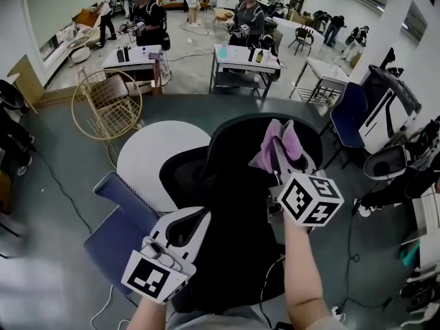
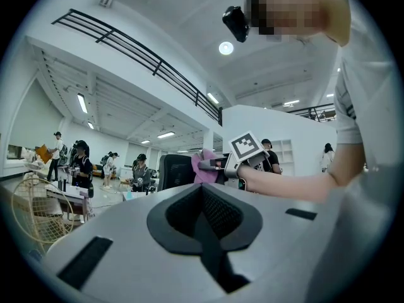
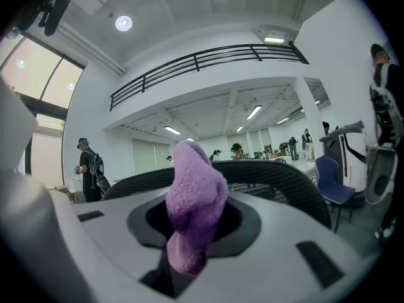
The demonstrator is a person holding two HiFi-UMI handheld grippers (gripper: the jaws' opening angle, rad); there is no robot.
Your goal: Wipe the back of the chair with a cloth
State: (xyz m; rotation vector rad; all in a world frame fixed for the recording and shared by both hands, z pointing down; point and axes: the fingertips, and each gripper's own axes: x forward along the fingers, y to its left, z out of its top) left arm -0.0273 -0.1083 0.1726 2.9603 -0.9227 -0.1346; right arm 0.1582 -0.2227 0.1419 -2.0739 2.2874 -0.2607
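Observation:
A black office chair (image 1: 230, 191) with a mesh back fills the middle of the head view. My right gripper (image 1: 280, 148) is shut on a fluffy purple cloth (image 1: 292, 141), held at the curved top rim of the chair back. The right gripper view has the cloth (image 3: 192, 207) sticking up between the jaws, with the chair's rim (image 3: 287, 180) just behind it. My left gripper (image 1: 187, 227) hovers low at the chair's left side, jaws together and holding nothing. From the left gripper view (image 2: 205, 223) the cloth (image 2: 203, 169) and chair back (image 2: 173, 170) appear farther off.
A round white table (image 1: 155, 158) and a blue chair (image 1: 118, 220) stand left of the office chair. A yellow wire chair (image 1: 106, 105) is farther left, another blue chair (image 1: 349, 115) to the right. Desks with people fill the back; cables (image 1: 354, 253) lie on the floor.

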